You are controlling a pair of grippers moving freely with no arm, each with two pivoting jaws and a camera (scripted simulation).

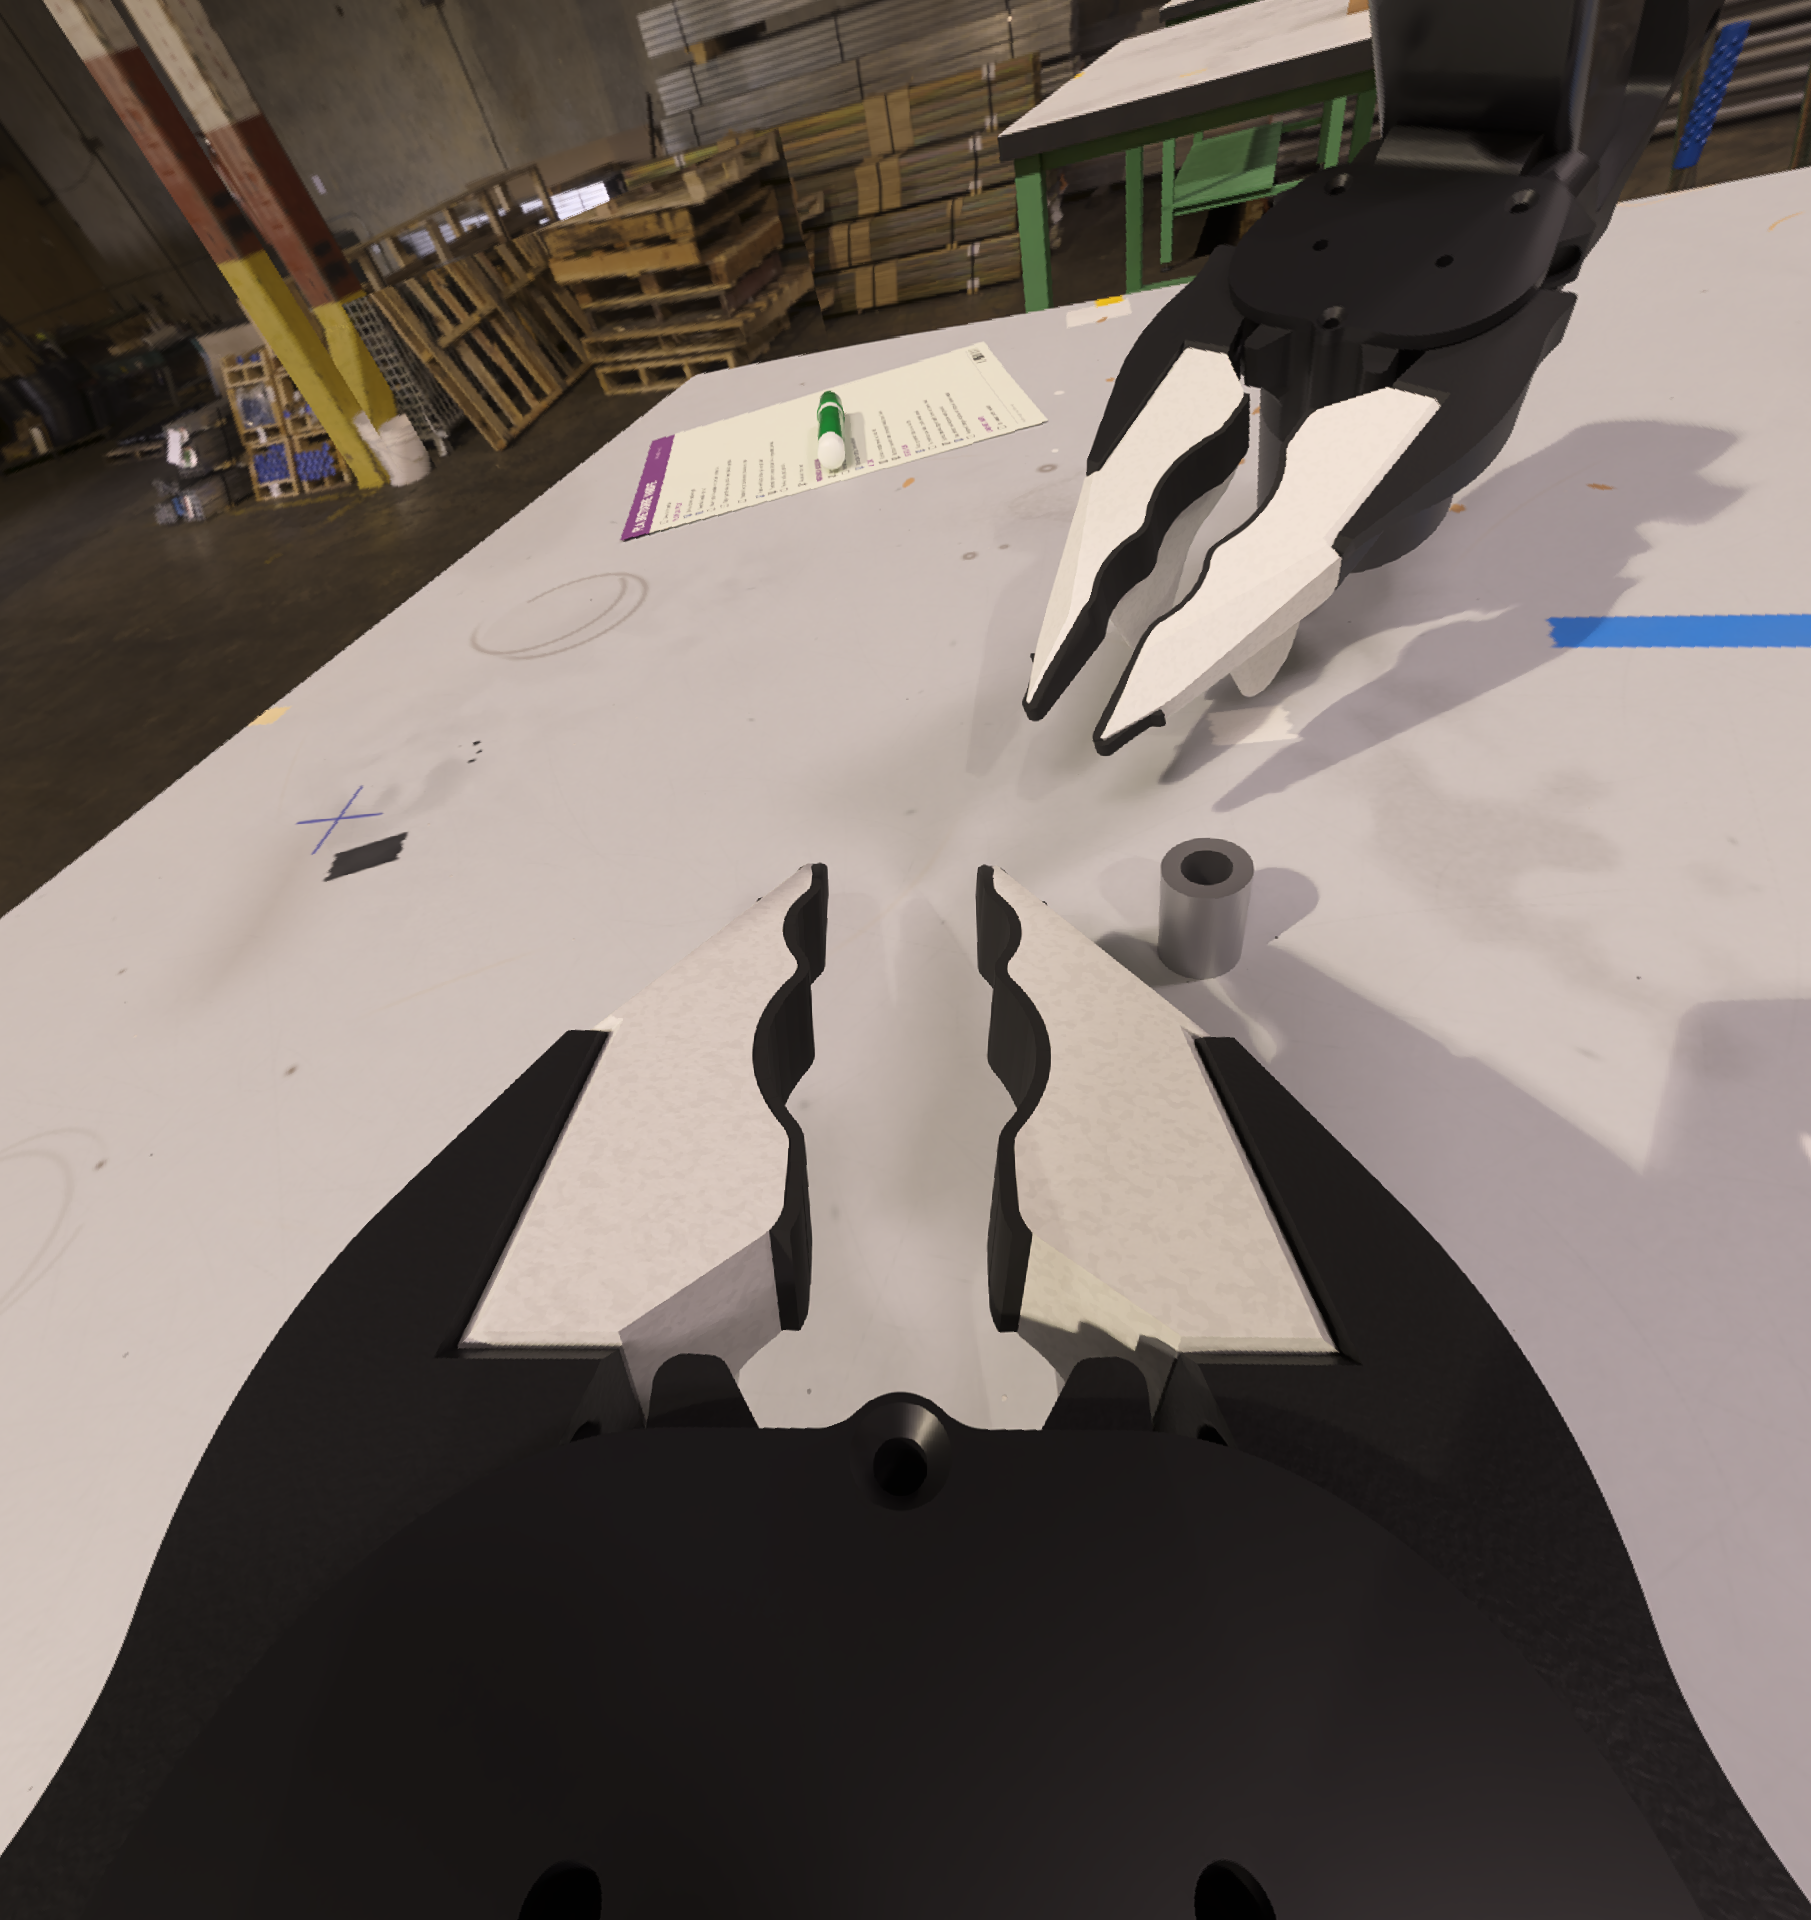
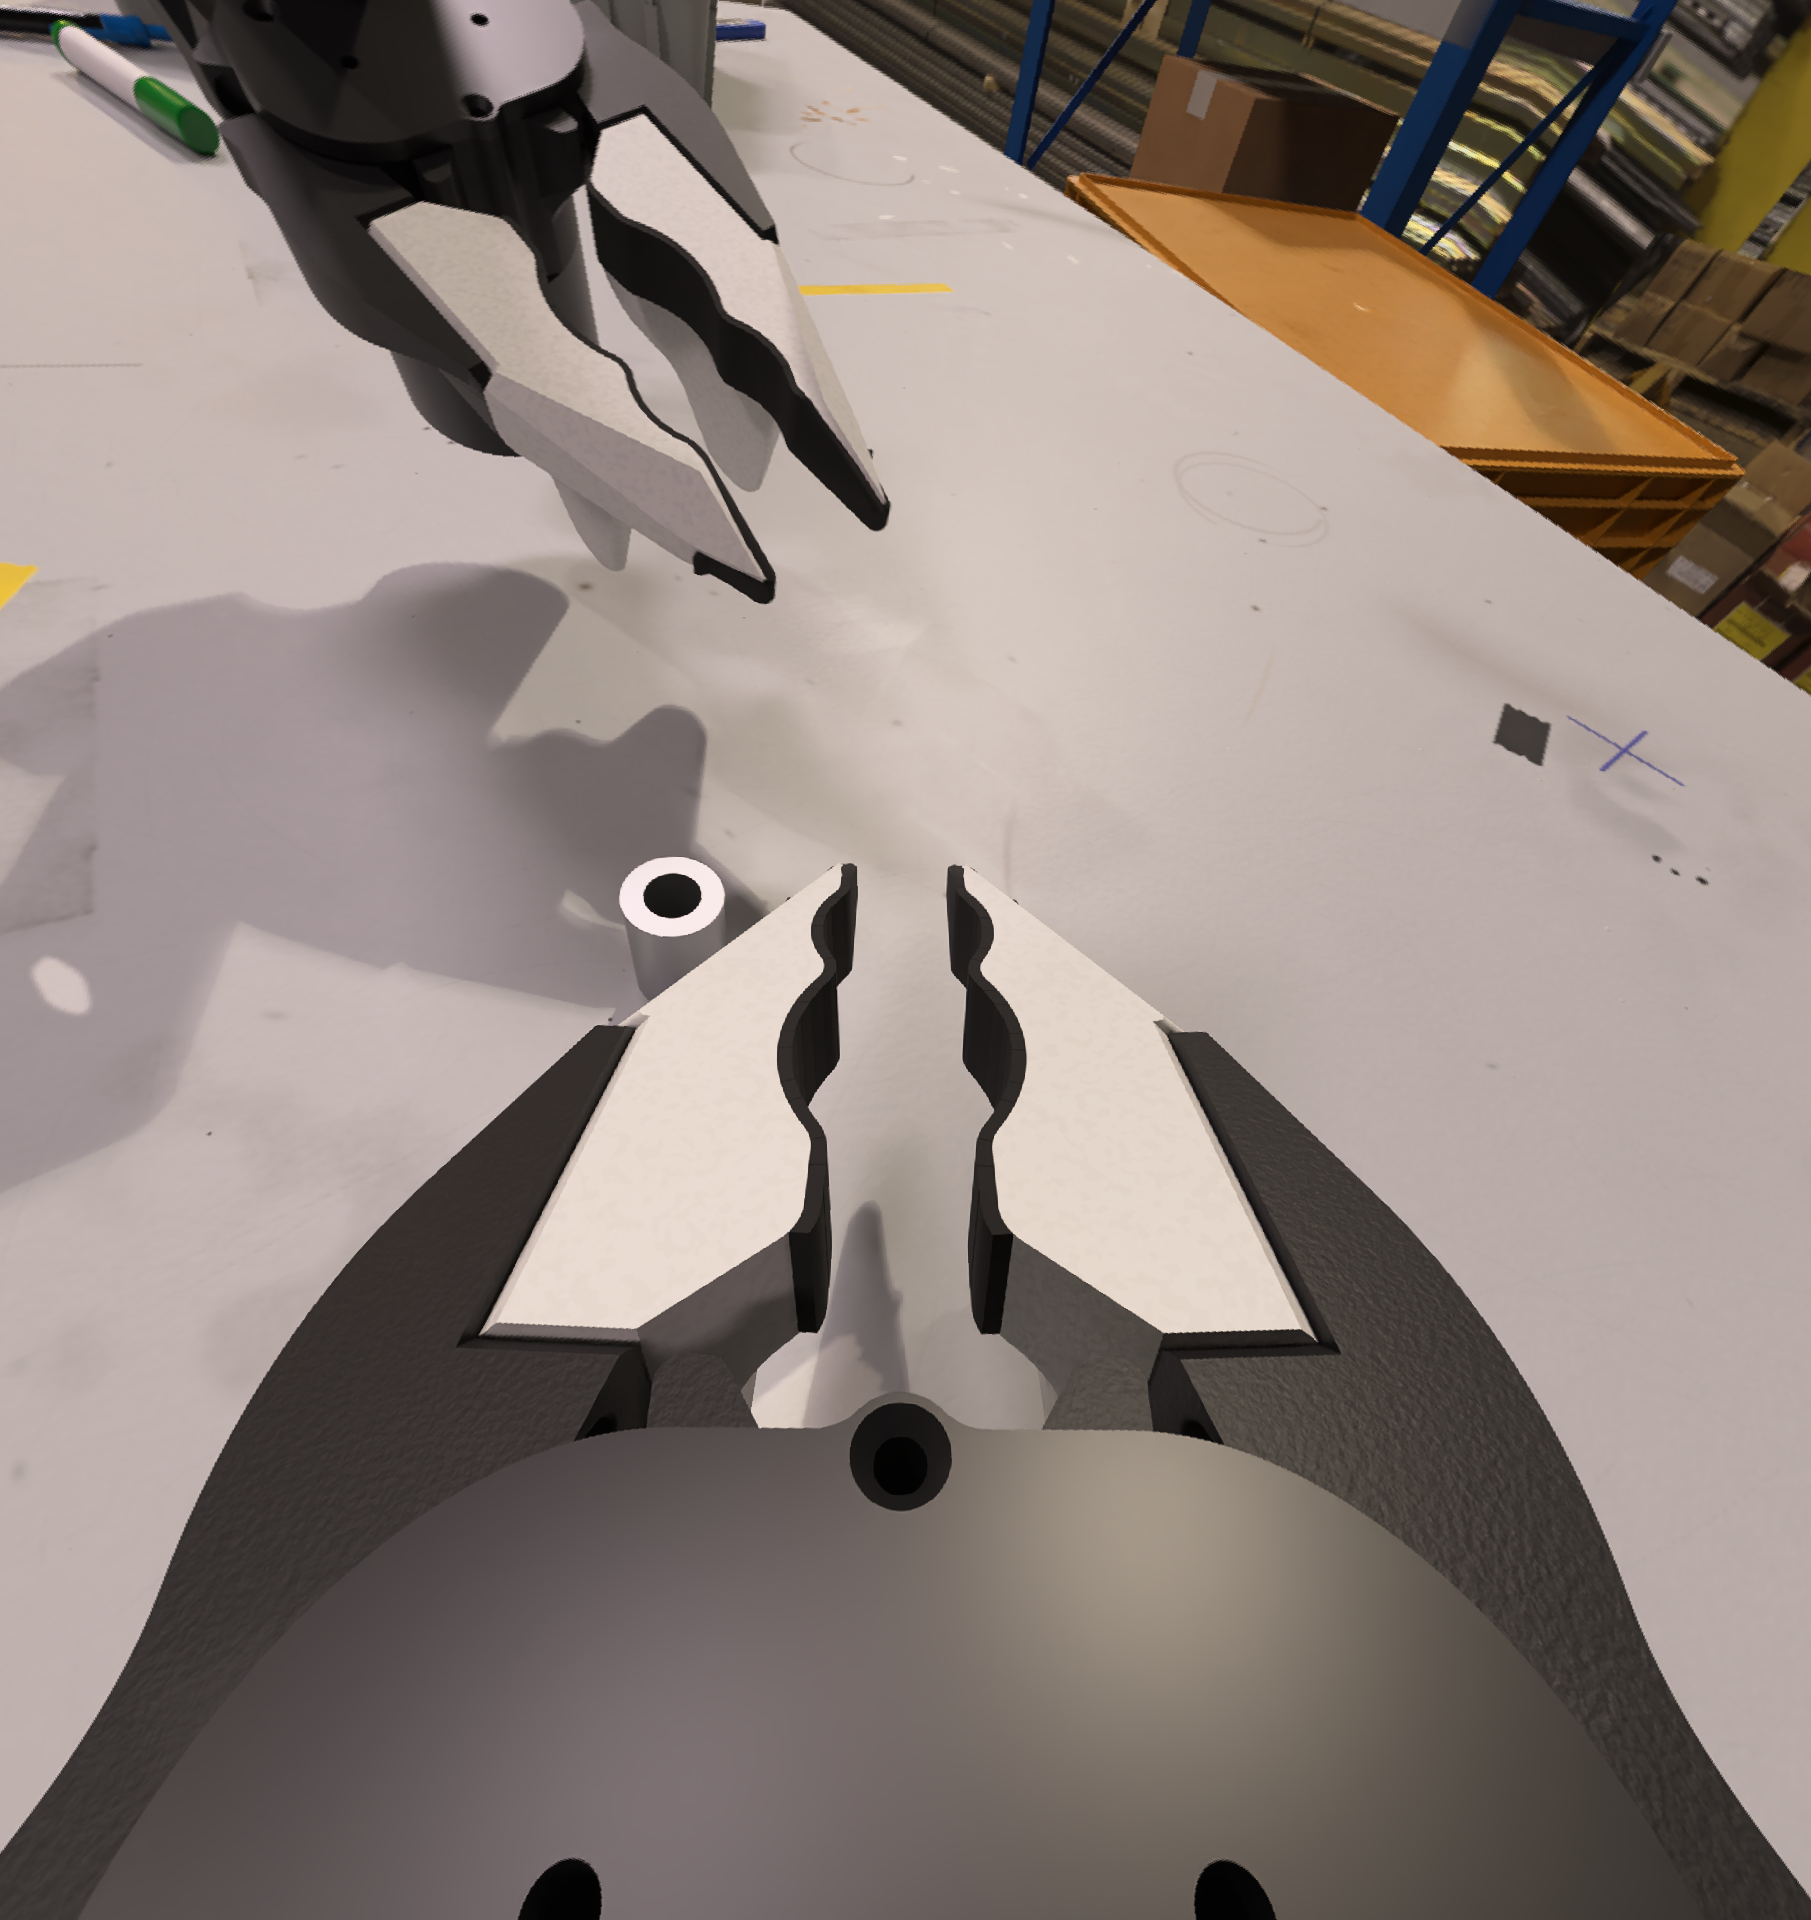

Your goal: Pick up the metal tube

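The metal tube [image 1: 1205,906] is seen standing upright on the desk [image 1: 568,1039], untouched, just beside and right of the left gripper [image 1: 901,878], and just left of the right gripper [image 2: 899,878], close against its left finger. Both grippers are held with jaws parted and nothing between them. The step in hand is judged to be the approach: no grasp is yet made. For the next move, one gripper would need to be shifted sideways until the tube lies between its fingers, lowered over the wall, then closed. A green marker [image 1: 829,428] on a sheet of paper [image 1: 755,468] is left well beyond the left gripper.
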